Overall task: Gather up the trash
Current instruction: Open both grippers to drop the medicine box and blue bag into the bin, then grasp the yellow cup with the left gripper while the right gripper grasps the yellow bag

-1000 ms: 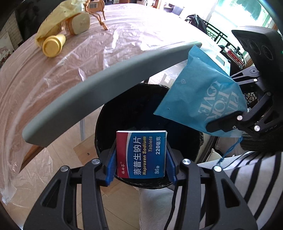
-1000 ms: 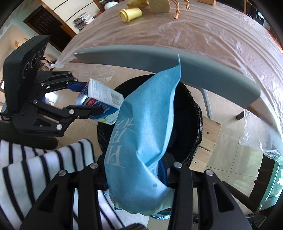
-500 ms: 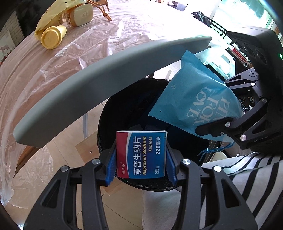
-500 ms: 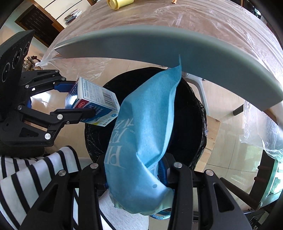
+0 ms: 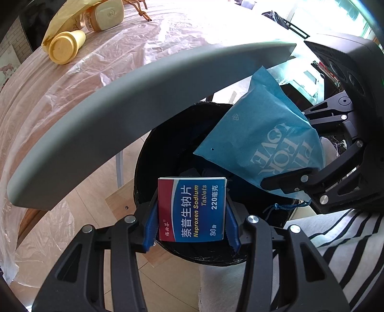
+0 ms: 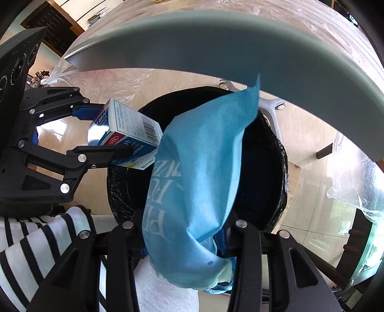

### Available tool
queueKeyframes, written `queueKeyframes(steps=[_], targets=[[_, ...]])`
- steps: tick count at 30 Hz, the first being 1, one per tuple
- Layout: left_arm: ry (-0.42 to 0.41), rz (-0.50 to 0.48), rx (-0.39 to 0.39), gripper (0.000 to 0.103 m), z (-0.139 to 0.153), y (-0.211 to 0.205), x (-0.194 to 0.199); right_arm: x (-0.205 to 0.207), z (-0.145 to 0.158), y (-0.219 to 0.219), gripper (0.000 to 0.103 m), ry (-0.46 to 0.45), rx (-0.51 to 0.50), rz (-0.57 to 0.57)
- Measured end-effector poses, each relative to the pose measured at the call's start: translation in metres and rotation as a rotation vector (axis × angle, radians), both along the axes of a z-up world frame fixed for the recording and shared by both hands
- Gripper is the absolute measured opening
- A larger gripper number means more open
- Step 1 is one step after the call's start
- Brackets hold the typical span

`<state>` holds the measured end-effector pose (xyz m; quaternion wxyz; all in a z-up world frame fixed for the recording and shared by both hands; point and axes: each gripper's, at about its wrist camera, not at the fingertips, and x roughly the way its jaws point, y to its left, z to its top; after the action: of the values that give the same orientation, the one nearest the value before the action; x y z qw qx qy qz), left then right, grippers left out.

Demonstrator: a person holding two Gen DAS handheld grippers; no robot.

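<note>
My left gripper (image 5: 192, 228) is shut on a blue, red and white tablet box (image 5: 192, 208), holding it over the near rim of a black-lined trash bin (image 5: 165, 148) on the floor. The right gripper (image 6: 184, 242) is shut on a blue fabric pouch with white lettering (image 6: 196, 172), which hangs over the same bin (image 6: 264, 168). From the right wrist view the box (image 6: 127, 134) and the left gripper (image 6: 103, 134) are at the left. From the left wrist view the pouch (image 5: 259, 144) and the right gripper (image 5: 290, 184) are at the right.
A table's grey edge (image 5: 120, 115) arches over the bin. On its plastic-covered top lie a yellow cup (image 5: 64, 46), a yellow bag (image 5: 69, 16) and a tan jar (image 5: 105, 14). A striped sleeve (image 5: 348, 240) is at the lower right. A table leg (image 6: 271, 105) stands behind the bin.
Both grippers have sunk toward the bin with their loads. The bin looks larger and the table edge sits higher and closer in both views.
</note>
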<state>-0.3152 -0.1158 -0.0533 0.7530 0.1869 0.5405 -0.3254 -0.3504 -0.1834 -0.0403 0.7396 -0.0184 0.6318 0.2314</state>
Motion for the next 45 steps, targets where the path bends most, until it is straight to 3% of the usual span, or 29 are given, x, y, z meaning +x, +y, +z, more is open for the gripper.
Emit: queueKeyframes(steps=[21, 23, 24, 25, 26, 32, 35, 40, 42, 45], targets=[[-0.012, 0.002, 0.016, 0.047, -0.006, -0.014, -0.001, 0.007, -0.01, 0.003, 0.04, 0.017, -0.028, -0.052], [-0.003, -0.014, -0.006, 0.048, -0.005, -0.013, -0.002, 0.007, -0.008, 0.001, 0.047, 0.009, -0.032, -0.069], [-0.009, -0.02, -0.012, 0.063, -0.005, -0.013, -0.003, 0.007, -0.007, -0.001, 0.055, 0.006, -0.019, -0.083], [-0.022, -0.019, -0.012, 0.076, -0.003, -0.011, -0.003, 0.007, -0.004, -0.005, 0.077, 0.005, 0.0, -0.11], [-0.036, -0.015, -0.017, 0.091, -0.001, -0.01, -0.005, 0.007, -0.001, -0.009, 0.087, 0.0, 0.011, -0.132], [-0.034, 0.028, -0.038, 0.091, 0.01, 0.007, -0.005, -0.005, 0.021, -0.031, 0.087, -0.002, 0.05, -0.209], [-0.059, 0.054, -0.089, 0.091, 0.033, 0.018, -0.005, -0.017, 0.051, -0.036, 0.087, -0.063, 0.061, -0.188], [-0.173, 0.091, -0.212, 0.091, 0.09, 0.034, 0.0, -0.02, 0.117, -0.04, 0.087, -0.274, 0.054, -0.131], [-0.245, 0.138, -0.219, 0.101, 0.108, 0.037, 0.012, -0.007, 0.141, -0.043, 0.09, -0.36, 0.061, -0.146], [-0.286, 0.189, -0.234, 0.101, 0.119, 0.045, 0.034, 0.022, 0.16, -0.05, 0.097, -0.443, 0.065, -0.161]])
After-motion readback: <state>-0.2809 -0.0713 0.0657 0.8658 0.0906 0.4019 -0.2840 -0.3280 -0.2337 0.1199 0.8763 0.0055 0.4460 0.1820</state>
